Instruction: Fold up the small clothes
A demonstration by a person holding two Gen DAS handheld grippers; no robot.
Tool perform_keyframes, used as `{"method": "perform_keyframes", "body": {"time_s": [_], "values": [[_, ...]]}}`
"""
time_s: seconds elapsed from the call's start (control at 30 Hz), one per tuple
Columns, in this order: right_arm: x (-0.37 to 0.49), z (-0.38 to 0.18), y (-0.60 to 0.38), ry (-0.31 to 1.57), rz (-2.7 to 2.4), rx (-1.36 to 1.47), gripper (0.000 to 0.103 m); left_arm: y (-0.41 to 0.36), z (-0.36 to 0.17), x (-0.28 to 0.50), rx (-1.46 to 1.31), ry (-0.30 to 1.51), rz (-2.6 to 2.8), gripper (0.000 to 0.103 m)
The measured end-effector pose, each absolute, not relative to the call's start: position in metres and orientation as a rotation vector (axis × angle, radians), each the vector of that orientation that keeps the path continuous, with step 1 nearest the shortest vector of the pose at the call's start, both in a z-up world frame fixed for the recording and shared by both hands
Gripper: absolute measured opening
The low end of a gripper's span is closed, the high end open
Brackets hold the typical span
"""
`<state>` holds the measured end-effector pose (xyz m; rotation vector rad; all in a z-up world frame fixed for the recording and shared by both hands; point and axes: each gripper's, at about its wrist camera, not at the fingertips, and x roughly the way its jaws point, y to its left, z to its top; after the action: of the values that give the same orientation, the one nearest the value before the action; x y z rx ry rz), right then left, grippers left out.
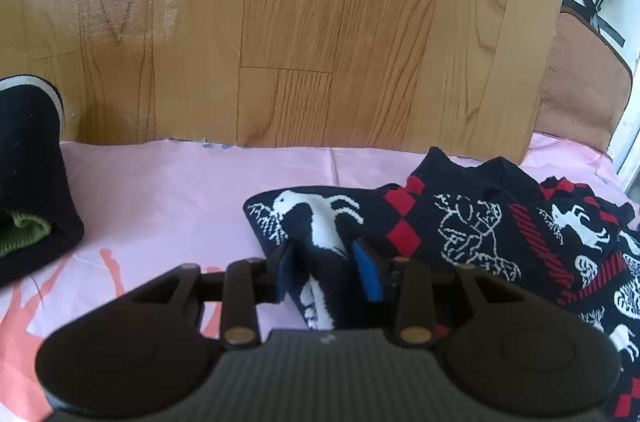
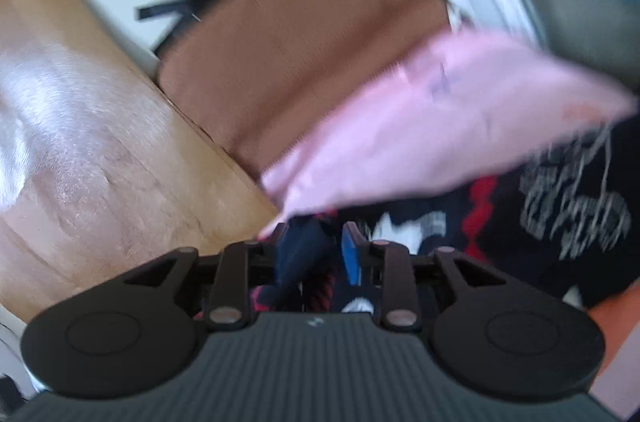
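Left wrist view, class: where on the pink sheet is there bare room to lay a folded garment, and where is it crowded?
Free: the pink sheet between the rolled black garment at left and the patterned knit. Crowded: the right side, covered by the knit, where the left tool has a fold of it between its fingers.
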<state>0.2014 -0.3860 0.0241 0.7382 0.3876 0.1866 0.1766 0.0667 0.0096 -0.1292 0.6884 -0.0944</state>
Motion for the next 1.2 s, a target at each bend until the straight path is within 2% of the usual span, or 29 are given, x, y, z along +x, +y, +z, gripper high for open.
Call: {"method": "perform_keyframes", "body": {"time_s": [0.07, 0.13, 0.17, 0.2, 0.33, 0.43, 0.47, 0.5, 0.57, 0.63, 0.73, 0.83, 1.07, 1.2], "values": [[0.211, 0.019, -0.384, 0.436, 0.210, 0.767, 0.041, 0.068, 0.009, 0.177, -0.136, 0.691, -0.087, 0.040], [0.218, 0.020, -0.379, 0.433, 0.209, 0.758, 0.040, 0.069, 0.009, 0.178, -0.148, 0.692, -0.086, 0.040], [0.222, 0.022, -0.375, 0.438, 0.220, 0.746, 0.032, 0.070, 0.009, 0.178, -0.150, 0.692, -0.085, 0.040], [0.225, 0.023, -0.371, 0.437, 0.232, 0.738, 0.007, 0.070, 0.009, 0.177, -0.150, 0.691, -0.083, 0.041], [0.197, 0.051, -0.358, 0.316, 0.212, 0.669, 0.006, 0.068, 0.011, 0.174, -0.139, 0.673, -0.091, 0.040], [0.176, 0.054, -0.352, 0.296, 0.110, 0.576, 0.006, 0.061, 0.012, 0.173, -0.102, 0.668, -0.112, 0.043], [0.177, 0.048, -0.351, 0.325, 0.069, 0.549, 0.006, 0.059, 0.013, 0.172, -0.090, 0.667, -0.114, 0.046], [0.183, 0.039, -0.352, 0.373, 0.043, 0.531, 0.011, 0.058, 0.014, 0.171, -0.082, 0.666, -0.107, 0.047], [0.194, 0.019, -0.367, 0.509, 0.032, 0.614, 0.012, 0.060, 0.016, 0.169, -0.096, 0.657, -0.107, 0.048], [0.177, 0.017, -0.395, 0.451, 0.066, 0.780, 0.012, 0.067, 0.022, 0.163, -0.122, 0.624, -0.100, 0.048], [0.136, 0.033, -0.431, 0.315, -0.018, 0.785, 0.012, 0.082, 0.037, 0.151, -0.222, 0.539, -0.115, 0.048], [0.098, 0.033, -0.469, 0.263, -0.114, 0.815, 0.012, 0.080, 0.046, 0.143, -0.249, 0.487, -0.179, 0.048], [0.059, -0.002, -0.534, 0.278, -0.297, 0.965, 0.016, 0.024, 0.033, 0.138, 0.023, 0.550, -0.287, 0.049], [0.064, -0.009, -0.545, 0.265, -0.329, 1.001, 0.041, 0.018, 0.023, 0.152, 0.072, 0.646, -0.283, 0.050]]}}
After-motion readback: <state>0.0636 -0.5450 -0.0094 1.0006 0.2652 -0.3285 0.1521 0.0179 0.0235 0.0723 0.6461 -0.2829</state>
